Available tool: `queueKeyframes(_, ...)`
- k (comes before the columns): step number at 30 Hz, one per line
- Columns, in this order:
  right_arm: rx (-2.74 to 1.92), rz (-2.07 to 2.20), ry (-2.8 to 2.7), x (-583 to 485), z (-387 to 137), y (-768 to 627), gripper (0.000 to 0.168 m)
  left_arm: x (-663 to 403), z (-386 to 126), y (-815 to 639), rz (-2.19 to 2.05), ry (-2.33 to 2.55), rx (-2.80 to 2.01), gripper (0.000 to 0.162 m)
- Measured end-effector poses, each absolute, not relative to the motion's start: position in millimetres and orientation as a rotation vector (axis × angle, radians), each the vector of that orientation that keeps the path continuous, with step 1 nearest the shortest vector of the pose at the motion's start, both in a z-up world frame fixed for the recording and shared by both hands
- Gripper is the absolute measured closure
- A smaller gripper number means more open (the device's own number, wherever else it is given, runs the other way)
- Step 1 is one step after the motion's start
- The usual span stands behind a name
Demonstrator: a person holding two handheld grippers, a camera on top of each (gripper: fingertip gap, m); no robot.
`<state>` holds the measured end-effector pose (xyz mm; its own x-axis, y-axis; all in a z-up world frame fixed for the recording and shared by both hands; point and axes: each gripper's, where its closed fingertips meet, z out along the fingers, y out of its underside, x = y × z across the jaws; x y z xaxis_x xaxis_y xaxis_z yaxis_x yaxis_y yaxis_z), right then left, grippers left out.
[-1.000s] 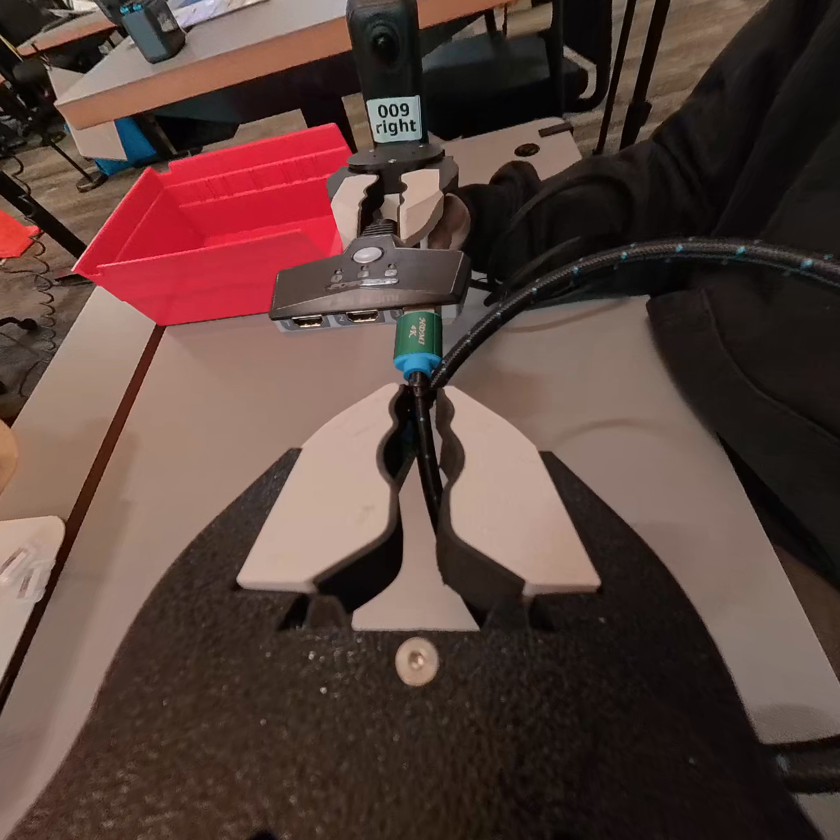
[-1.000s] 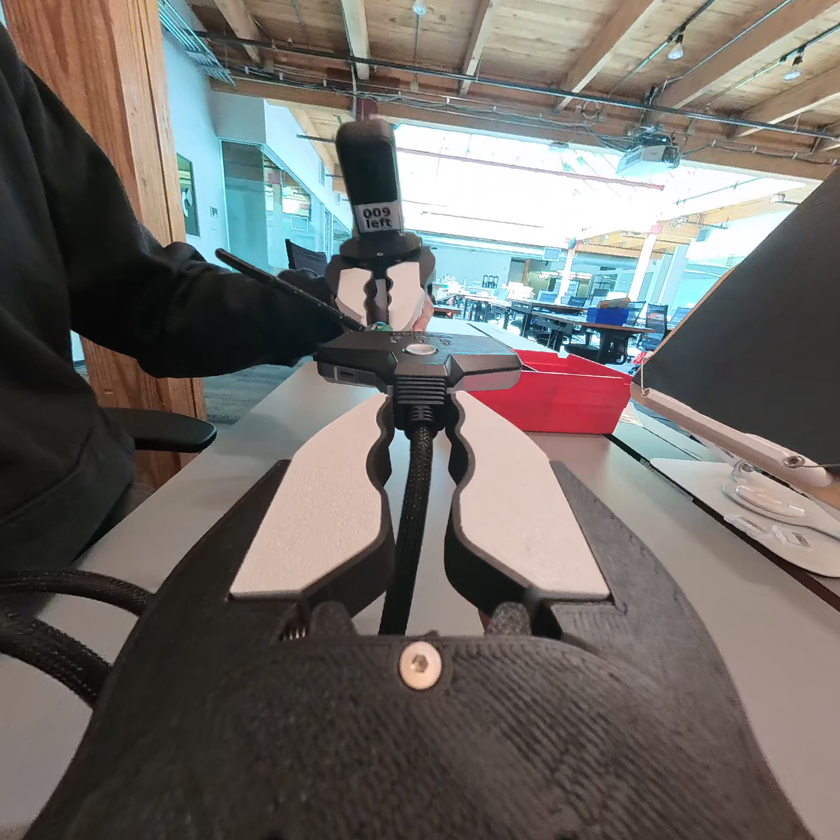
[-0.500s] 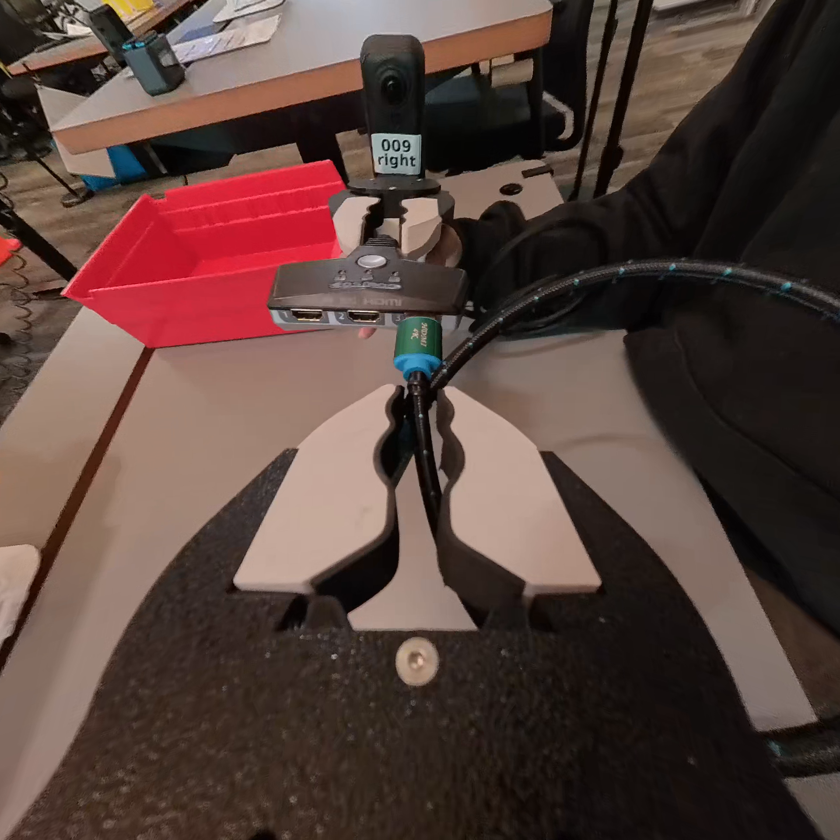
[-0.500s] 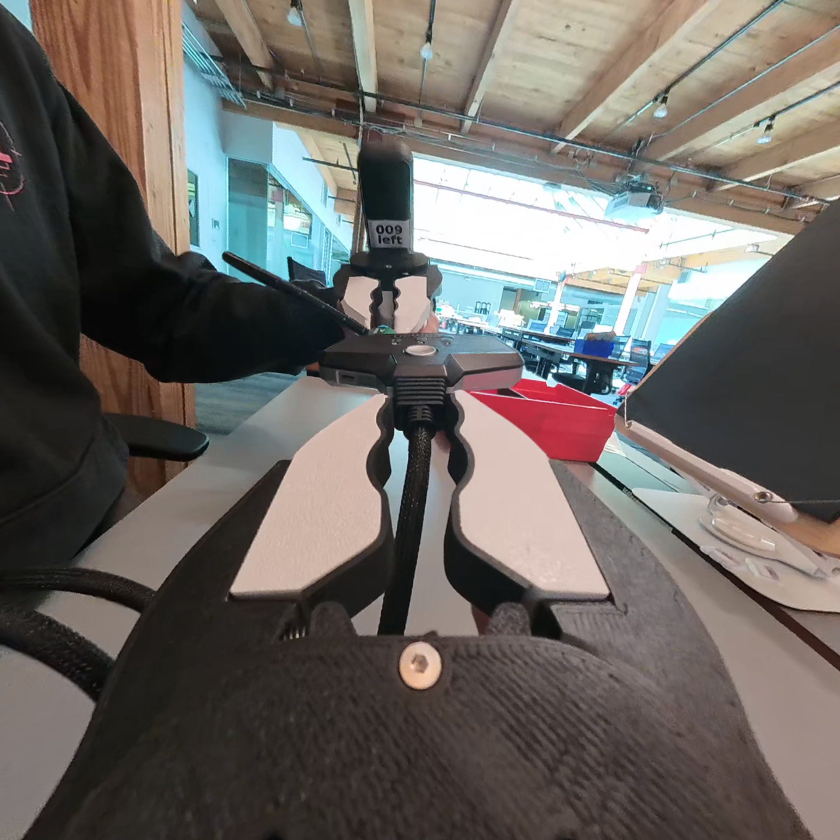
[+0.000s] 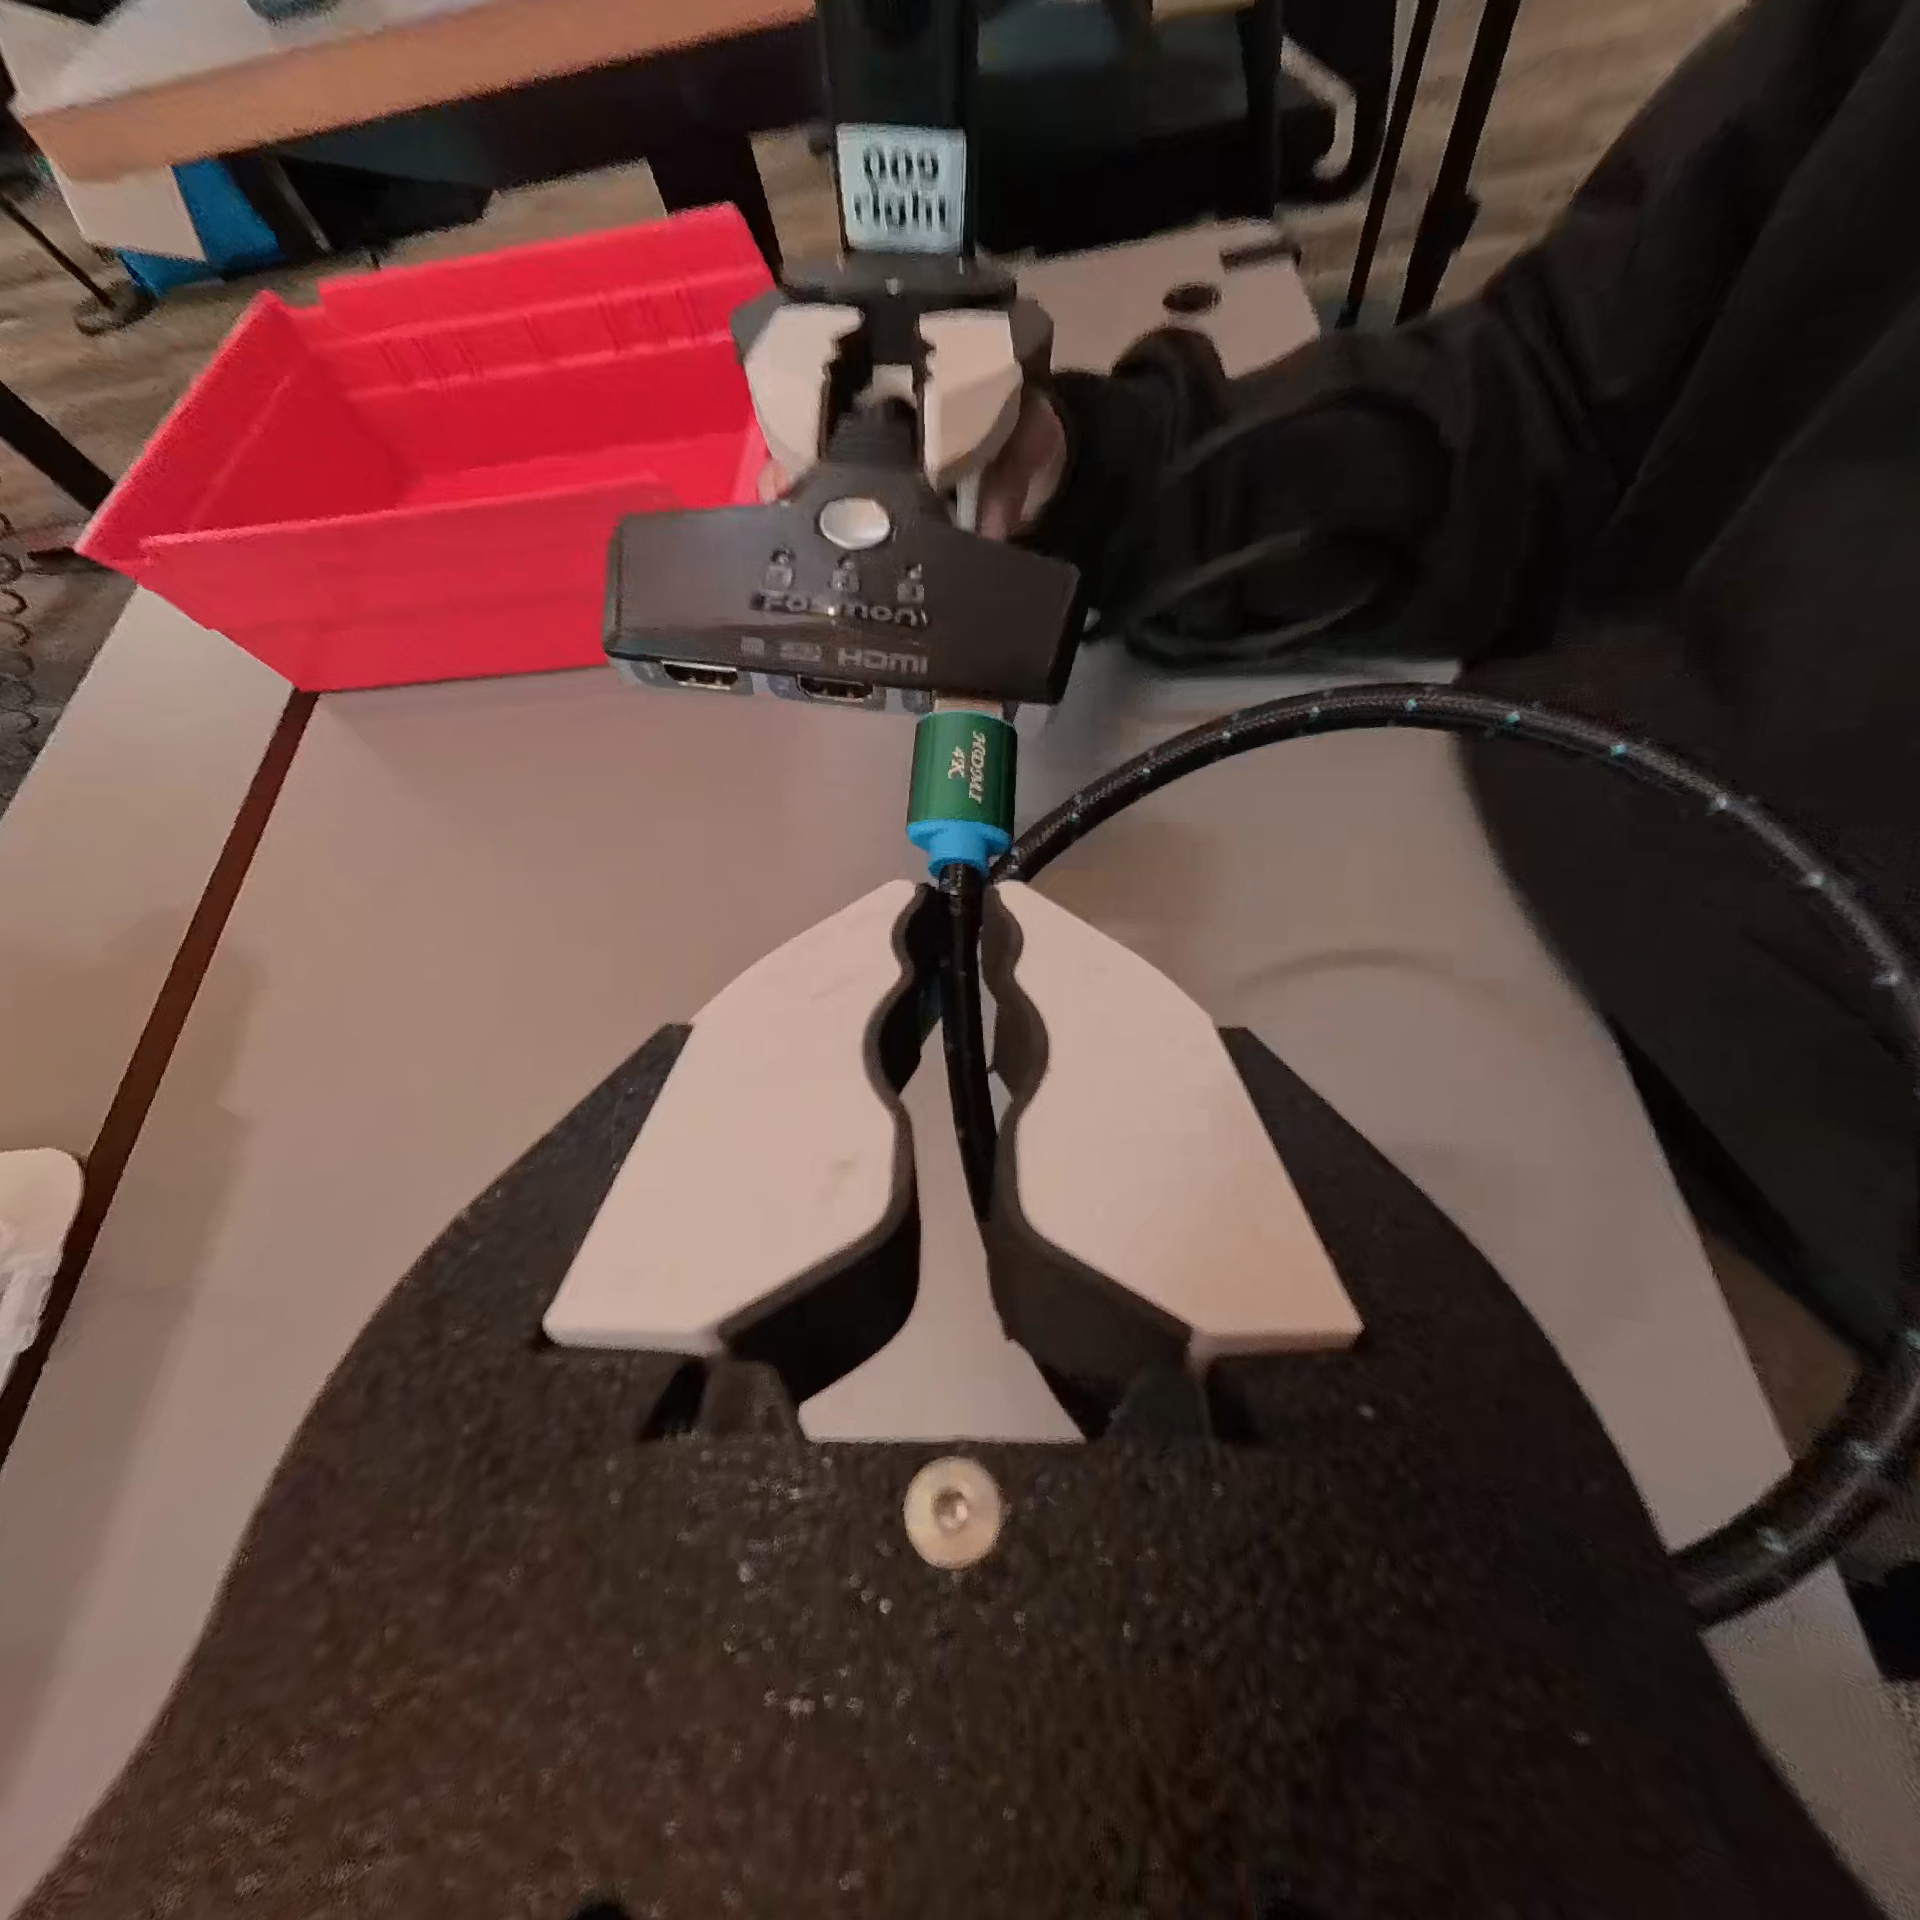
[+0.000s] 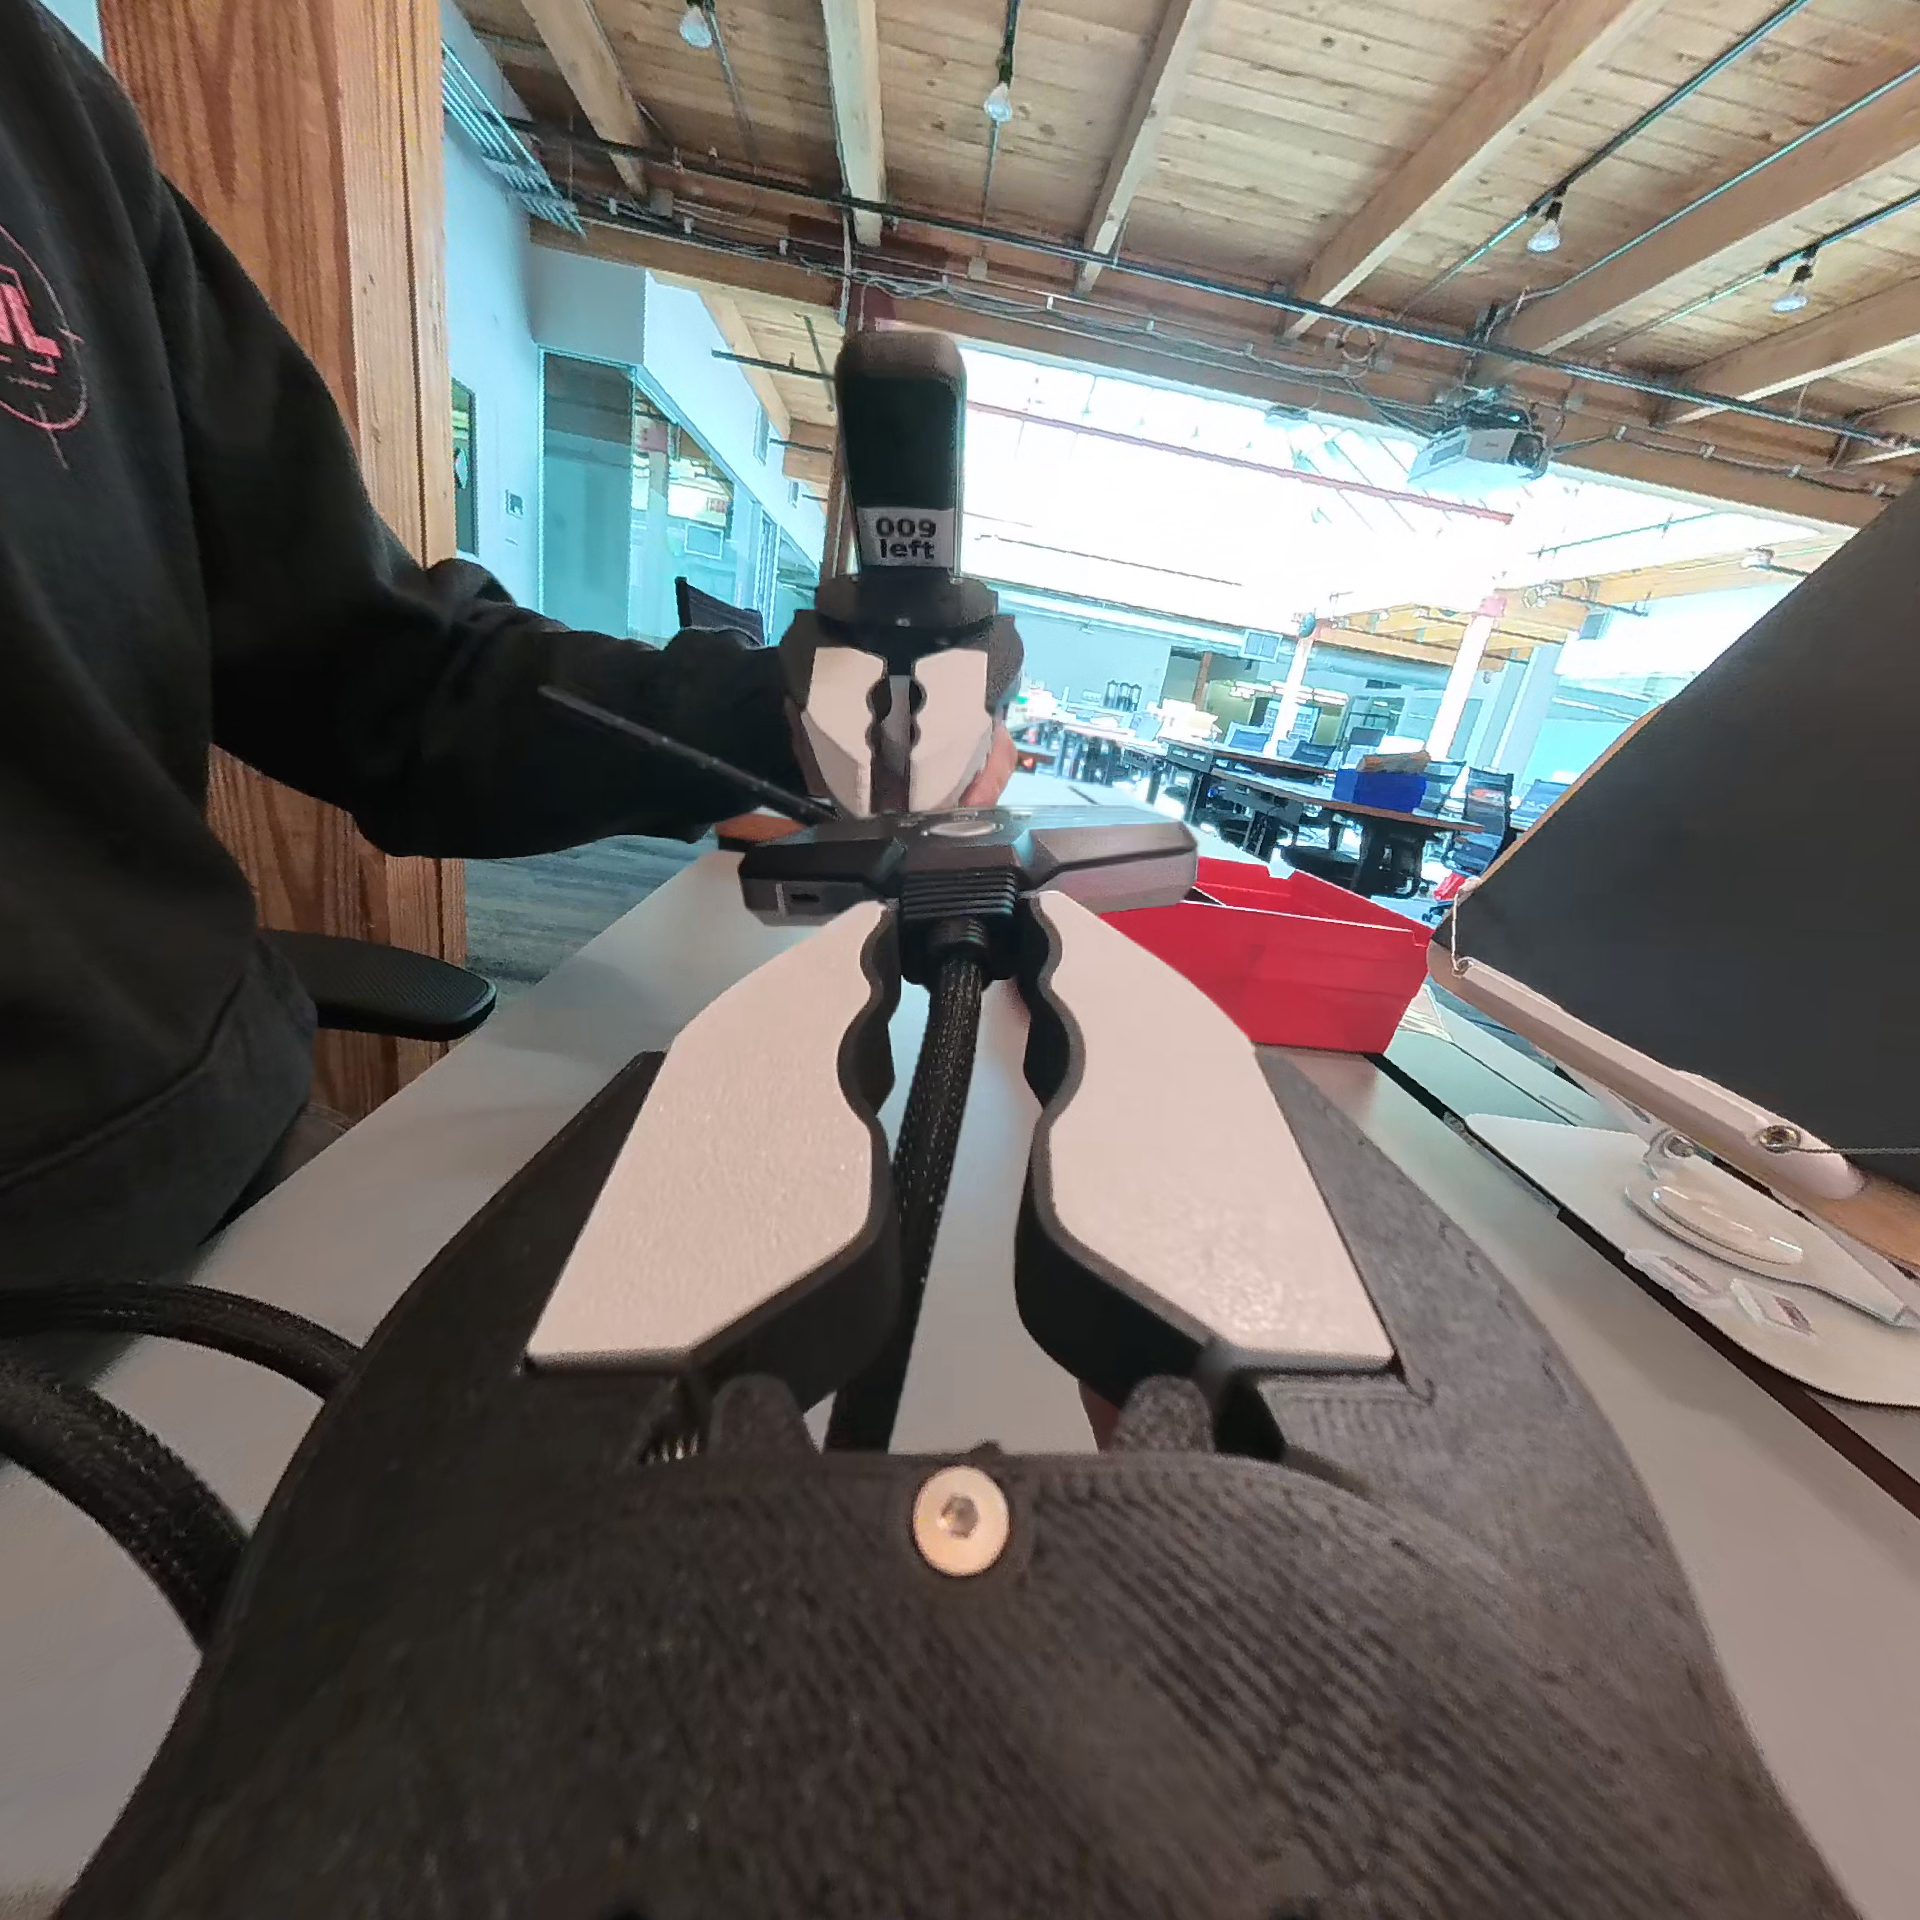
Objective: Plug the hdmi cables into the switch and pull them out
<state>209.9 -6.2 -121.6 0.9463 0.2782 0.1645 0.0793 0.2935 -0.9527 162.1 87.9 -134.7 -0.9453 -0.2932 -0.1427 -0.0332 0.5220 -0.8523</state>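
Red bin [image 5: 436, 499] behind switch [image 5: 842, 613] | left gripper [image 5: 951, 904] jaws pinch braided cable [image 5: 961, 997] | right gripper [image 6: 961, 935] jaws clamp switch lead [image 6: 935, 1101]

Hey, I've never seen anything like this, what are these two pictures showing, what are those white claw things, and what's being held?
No robot here: a person holds two handheld grippers, each with a camera looking along its white fingers. The left wrist view shows the left gripper shut on a braided cable behind its green plug, which meets the rightmost port of the black switch; whether it is fully seated is unclear. The right wrist view looks from the opposite side: the right gripper clamps the switch's own cable, holding the switch above the grey table. A red bin sits behind.
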Motion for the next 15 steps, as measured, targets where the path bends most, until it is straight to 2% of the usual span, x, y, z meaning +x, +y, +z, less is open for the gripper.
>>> queueKeyframes(7, -1.244, 0.143, -0.311, 211.8, -118.3, -8.9, 0.146, 166.4, -131.3, 84.7, -1.374, 2.444, -0.240, 0.157)
queueKeyframes(13, -1.212, 0.173, -0.298, 210.4, -114.2, -9.5, 0.146, 163.3, -119.5, 80.4, -1.507, 2.413, -0.276, 0.158)
queueKeyframes(15, -1.322, 0.169, -0.347, 200.8, -129.1, 6.8, 0.146, 160.5, -112.4, 62.1, -1.632, 2.384, -0.258, 0.162)
